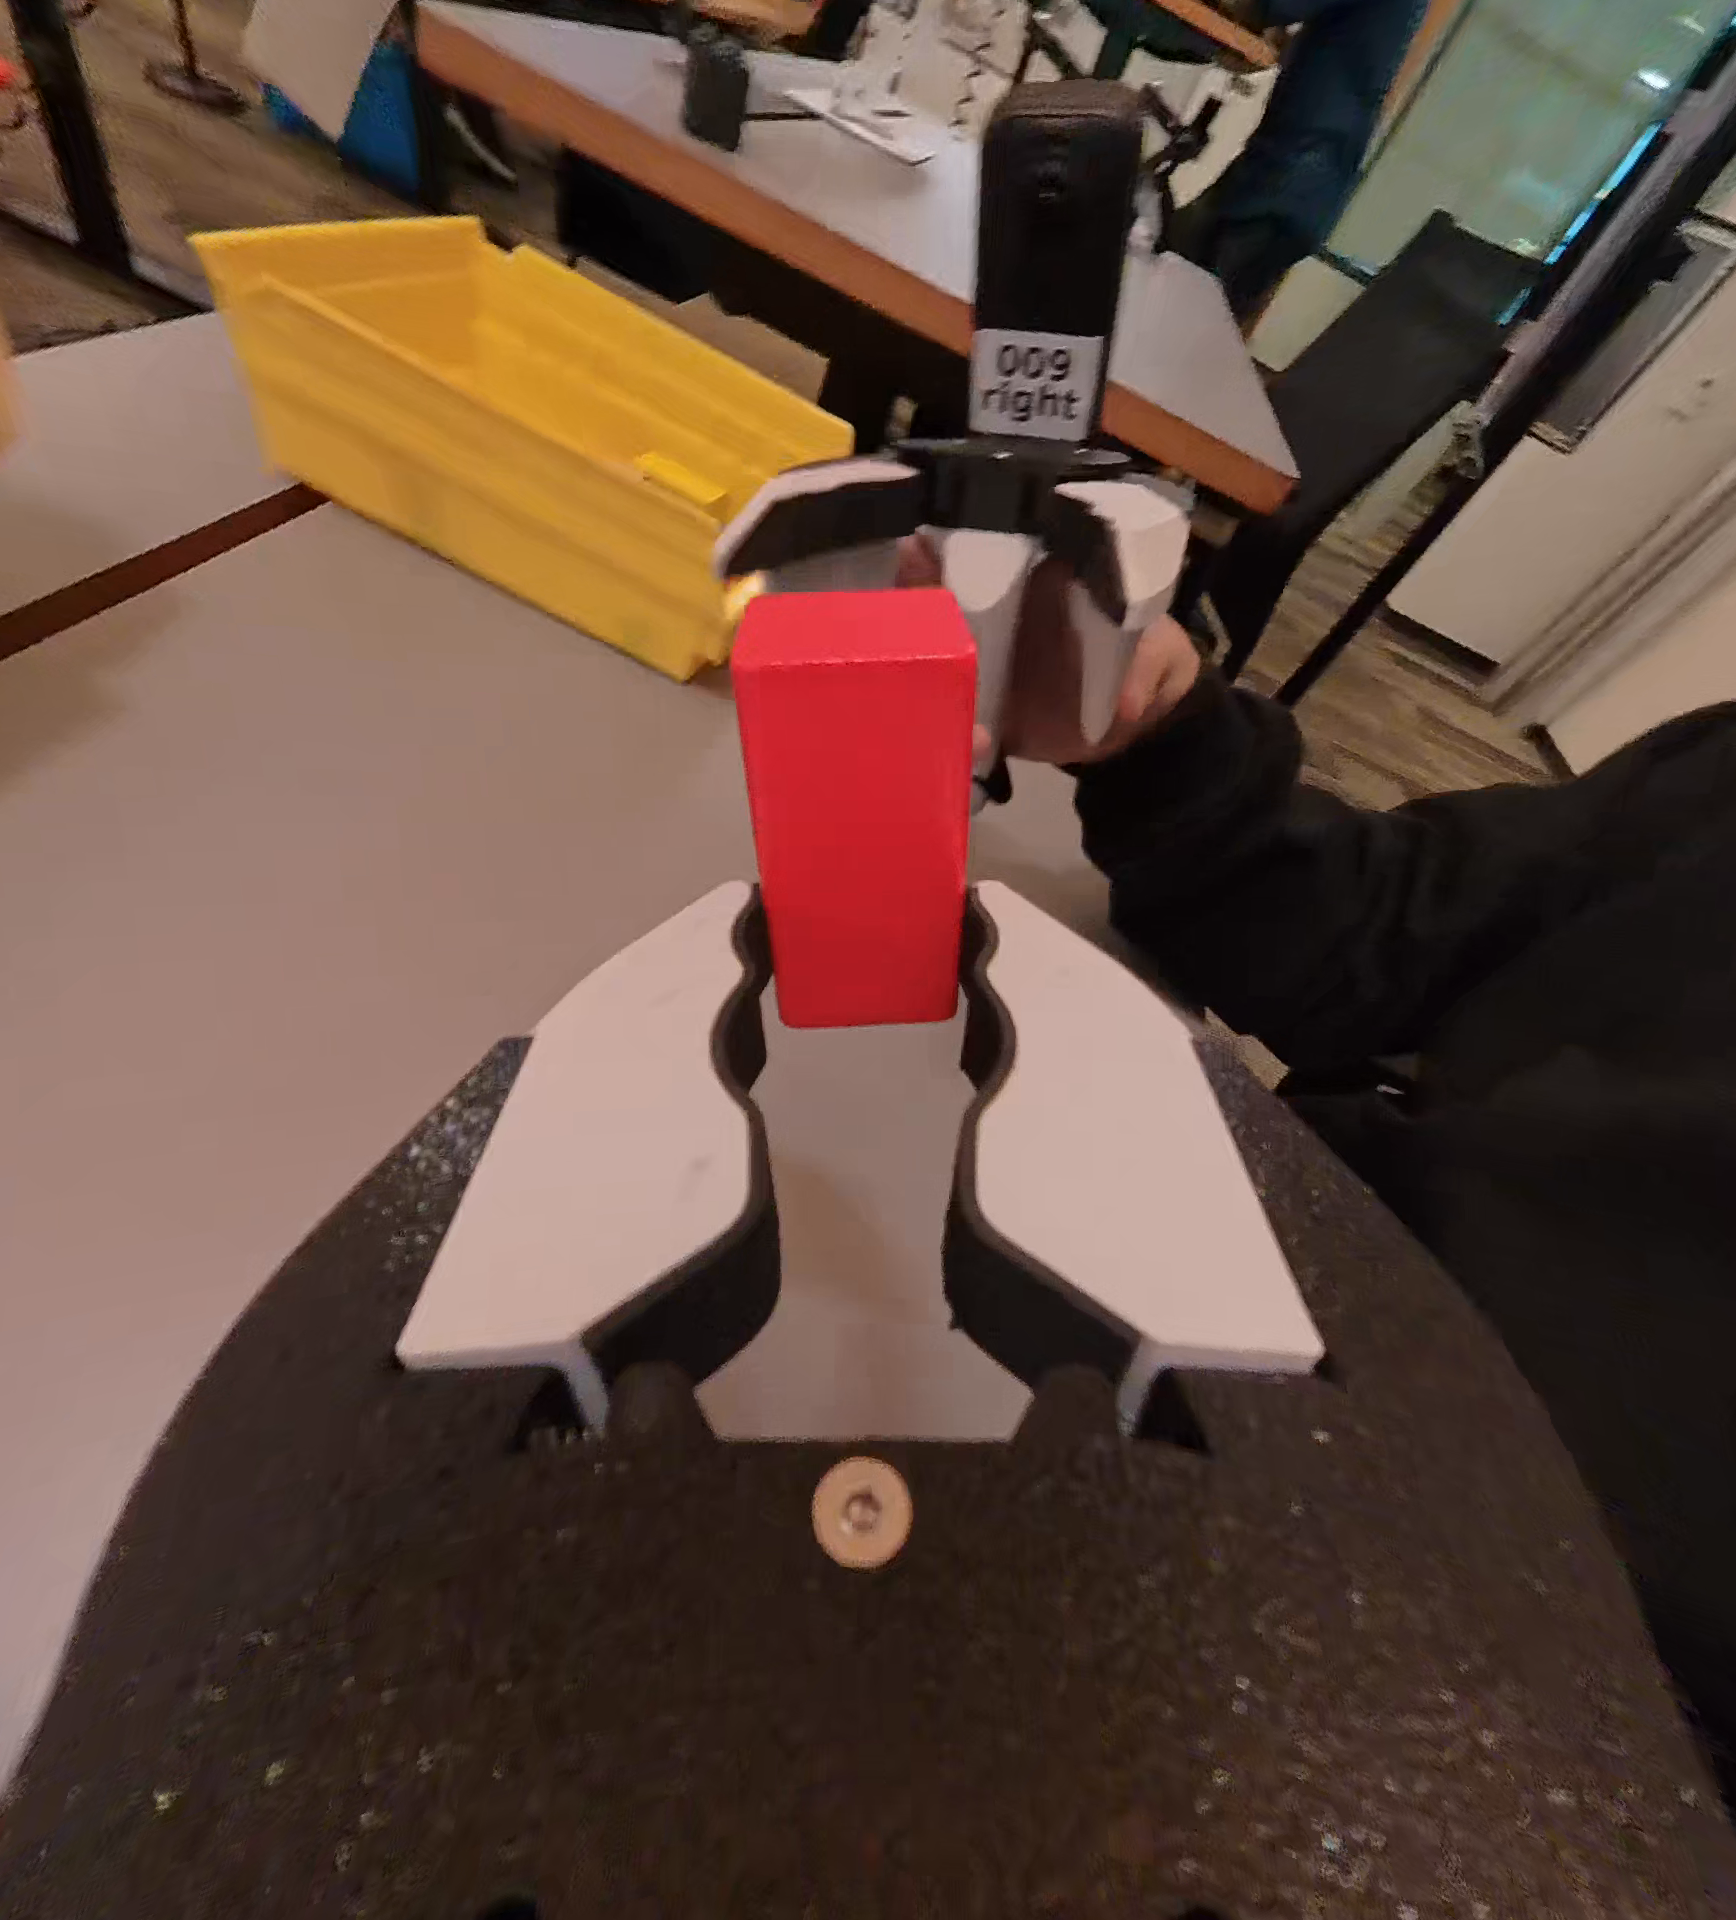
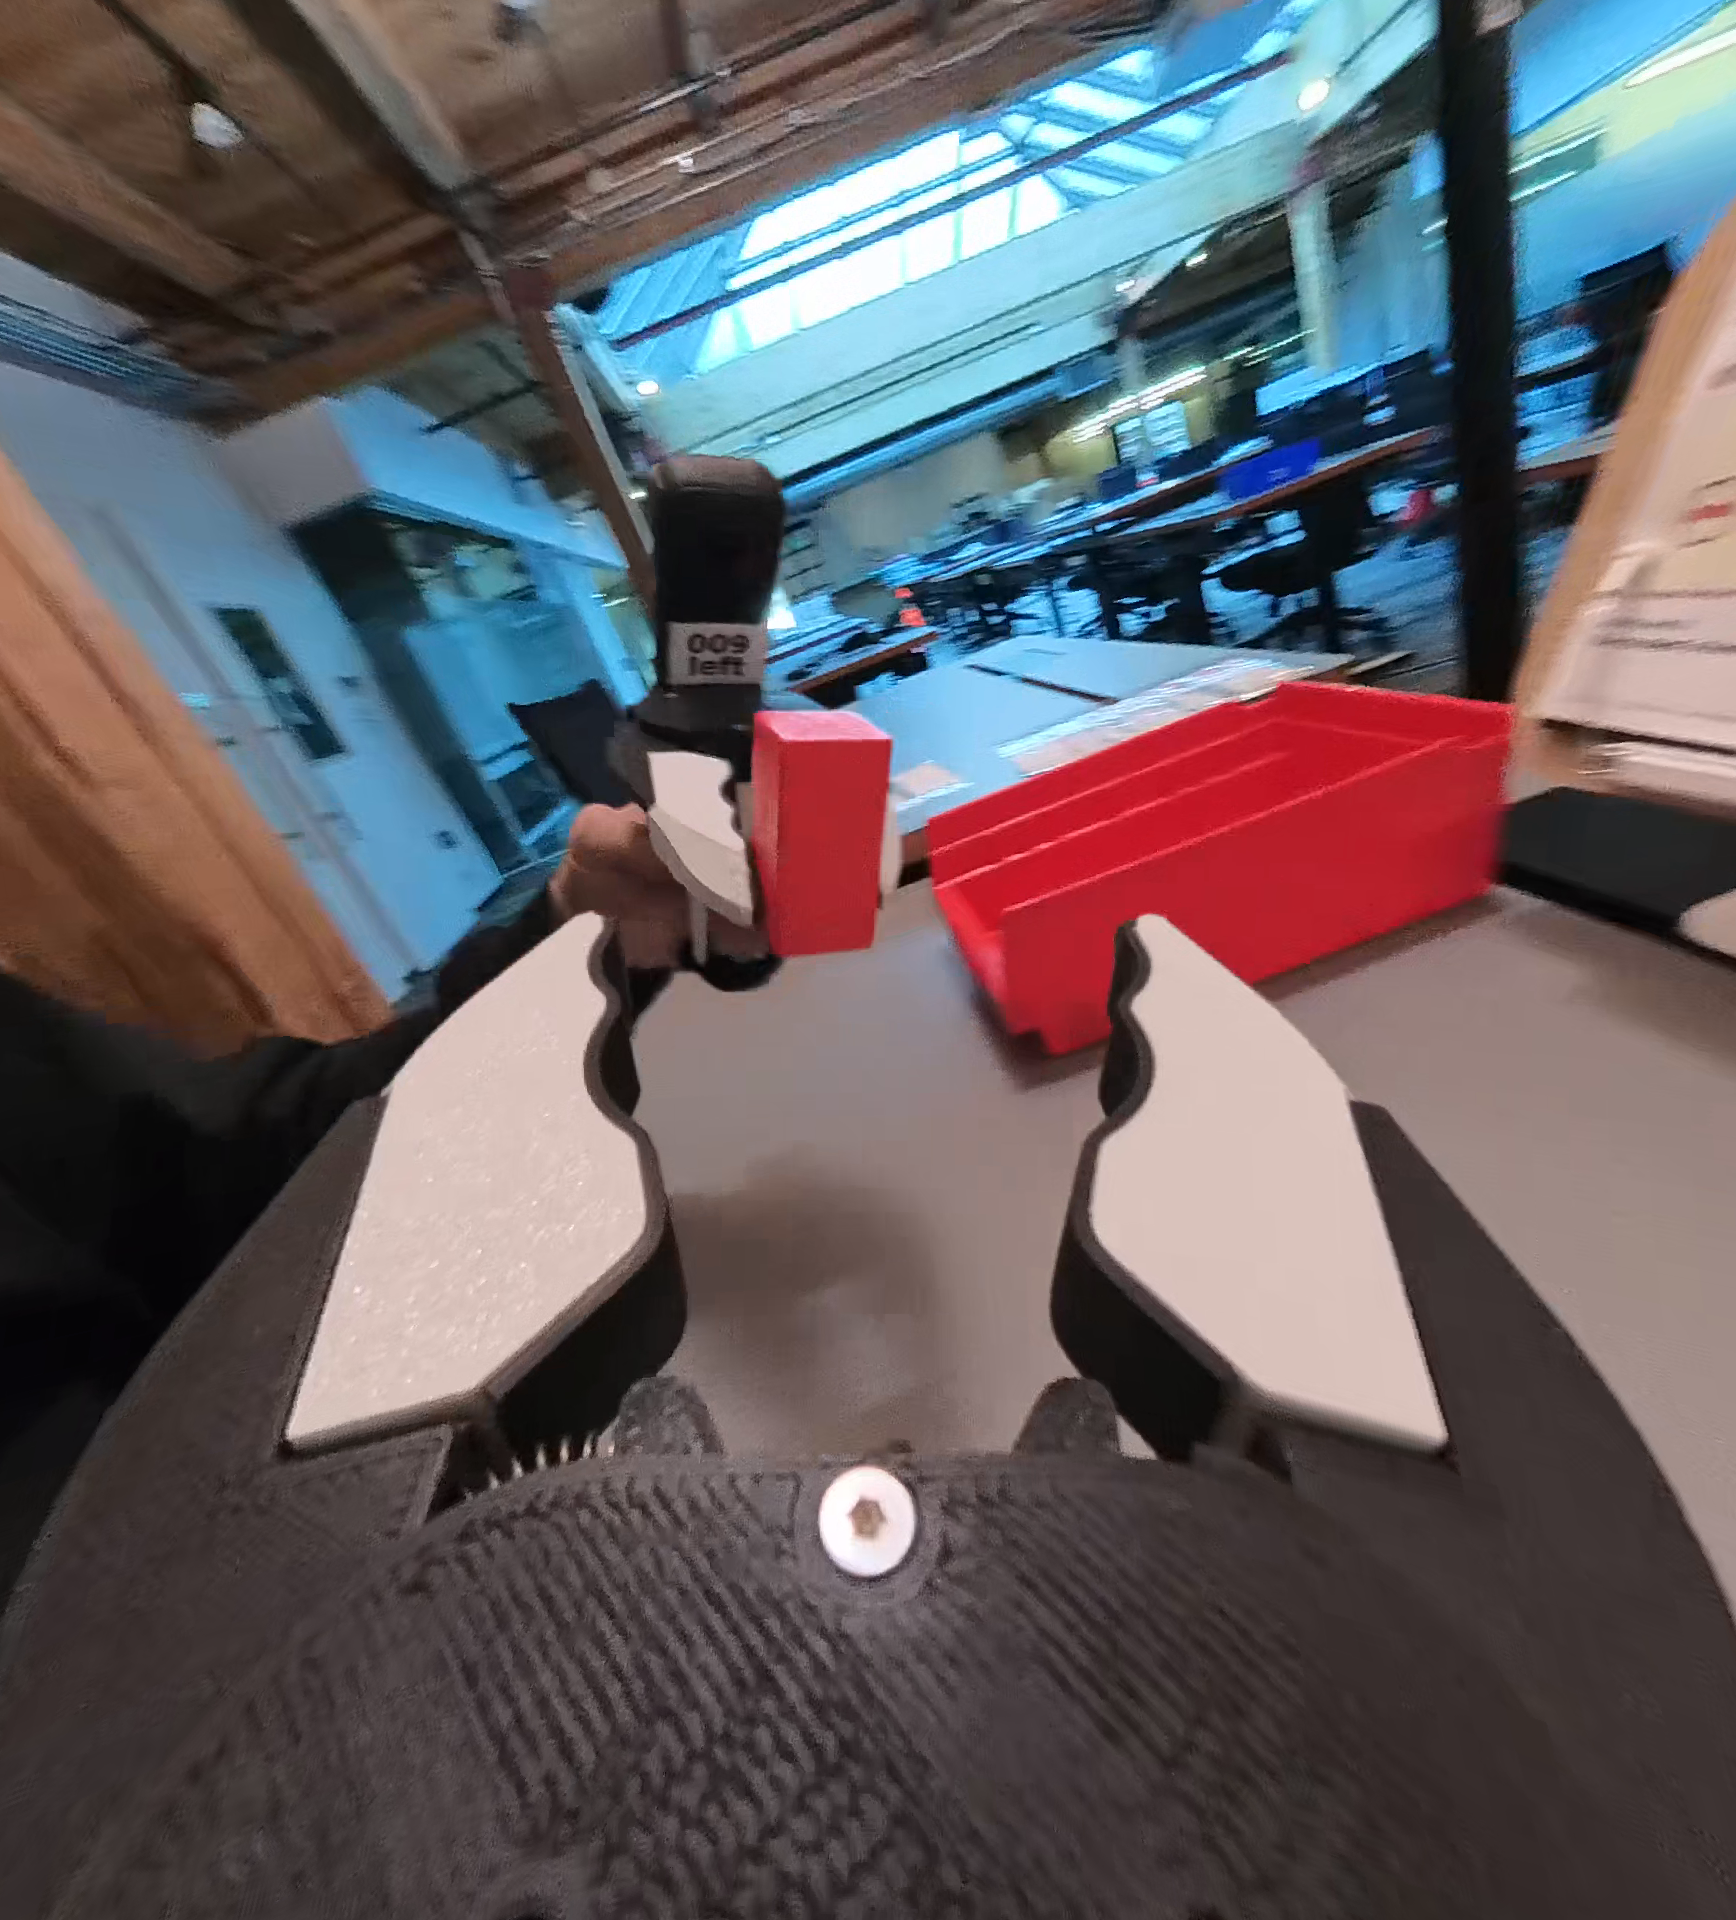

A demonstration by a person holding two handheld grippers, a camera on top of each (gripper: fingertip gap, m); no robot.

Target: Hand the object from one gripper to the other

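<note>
My left gripper (image 1: 862, 935) is shut on a red rectangular block (image 1: 856, 800). Both pads press its lower sides and the block stands upright above the grey table (image 1: 272, 883). The right gripper (image 1: 947, 530) shows beyond the block in the left wrist view, open, facing it, its fingers apart from it. In the right wrist view my right gripper (image 2: 869, 977) is open wide with nothing between its fingers. The red block (image 2: 820, 831) shows ahead and to the left there, held in the left gripper (image 2: 812, 831).
A yellow bin (image 1: 490, 416) stands on the table at the back left of the left wrist view. A red bin (image 2: 1228, 842) stands to the right in the right wrist view. A person's dark sleeves and hands hold both grippers. More tables stand behind. One gripper's finger ends stand about 8 cm off the other's.
</note>
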